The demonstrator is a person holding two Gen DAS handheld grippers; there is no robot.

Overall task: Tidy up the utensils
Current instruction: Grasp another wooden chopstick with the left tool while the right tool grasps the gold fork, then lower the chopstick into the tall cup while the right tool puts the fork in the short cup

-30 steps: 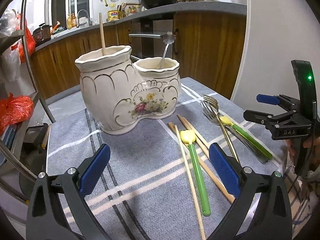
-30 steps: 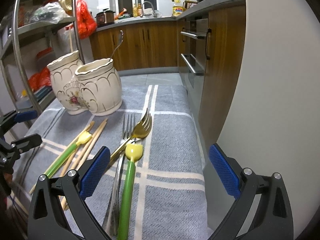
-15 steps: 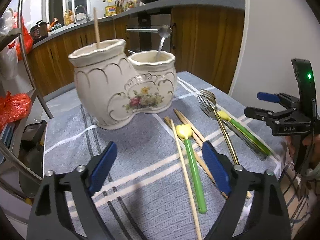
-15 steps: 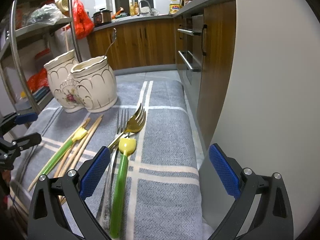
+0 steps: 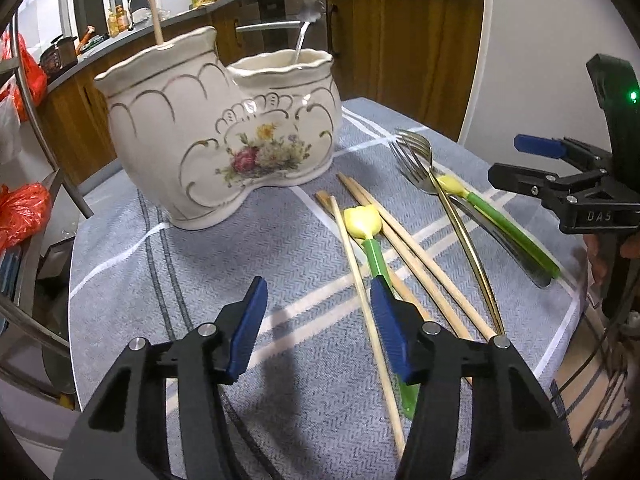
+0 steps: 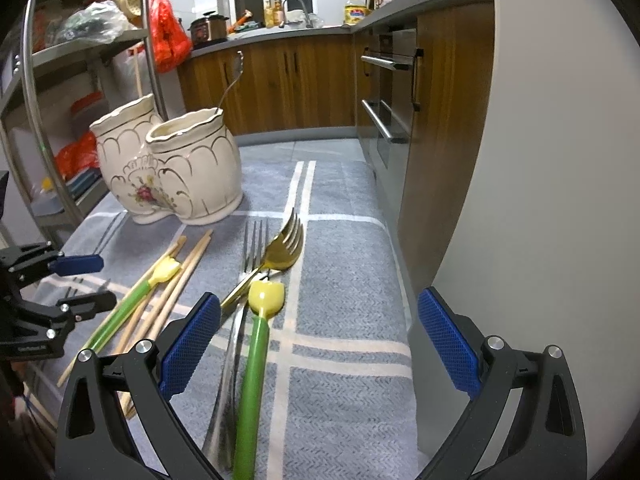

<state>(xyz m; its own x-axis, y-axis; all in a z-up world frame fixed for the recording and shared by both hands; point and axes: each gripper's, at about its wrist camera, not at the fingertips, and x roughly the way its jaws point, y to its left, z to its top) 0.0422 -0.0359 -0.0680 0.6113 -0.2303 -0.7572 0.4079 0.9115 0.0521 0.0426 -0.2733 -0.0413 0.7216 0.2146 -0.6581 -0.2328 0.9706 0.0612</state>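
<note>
A cream two-pot ceramic holder (image 5: 224, 132) (image 6: 172, 172) stands on the grey cloth, with a wooden stick (image 5: 154, 12) in one pot and a metal spoon (image 5: 304, 32) in the other. On the cloth lie several wooden chopsticks (image 5: 404, 248) (image 6: 176, 284), two yellow-headed green-handled utensils (image 5: 372, 248) (image 6: 256, 356), a gold fork (image 5: 452, 216) (image 6: 276, 252) and a silver fork (image 6: 252, 248). My left gripper (image 5: 318, 324) is open, half narrowed, low over the chopsticks' near ends. My right gripper (image 6: 318, 344) is wide open over the forks' handles.
Wooden kitchen cabinets (image 6: 288, 80) and an oven front (image 6: 388, 92) lie beyond the table. A metal shelf rack (image 6: 72, 92) with red bags stands at the left. The cloth's right edge (image 6: 396, 240) drops off beside a white wall.
My left gripper has moved forward and down toward the chopsticks, and its jaws have narrowed. My right gripper has edged slightly forward and stays wide open.
</note>
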